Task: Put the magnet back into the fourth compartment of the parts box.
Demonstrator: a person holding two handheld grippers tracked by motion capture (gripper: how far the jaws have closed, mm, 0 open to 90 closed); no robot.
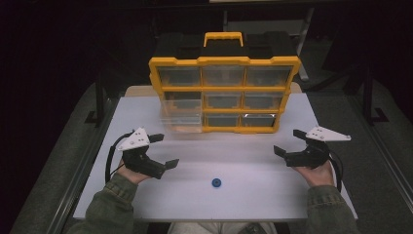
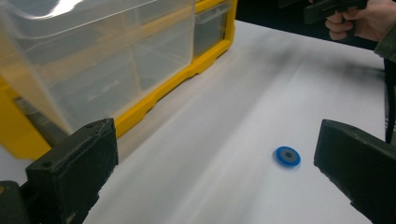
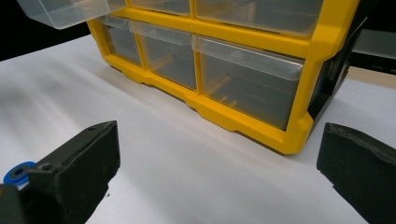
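A yellow organizer (image 1: 224, 61) with clear drawers stands upright at the back of the white table (image 1: 253, 200). One clear drawer (image 1: 181, 117) on its left side is pulled out; it looms close in the left gripper view (image 2: 93, 60). A small blue ring (image 1: 216, 183) lies flat on the table near the front, between both hands. My left gripper (image 1: 165, 150) hovers open, left of the ring (image 2: 287, 156), with nothing between its jaws. My right gripper (image 1: 287, 141) is open too, to the right, facing the organizer's lower drawers (image 3: 247, 70). The ring (image 3: 17, 172) peeks past its left jaw.
The organizer's yellow frame (image 3: 247, 123) rests directly on the table and has a black back and a yellow handle (image 1: 223, 36). The other hand (image 2: 359, 18) shows at the top right of the left gripper view. Dark floor surrounds the table.
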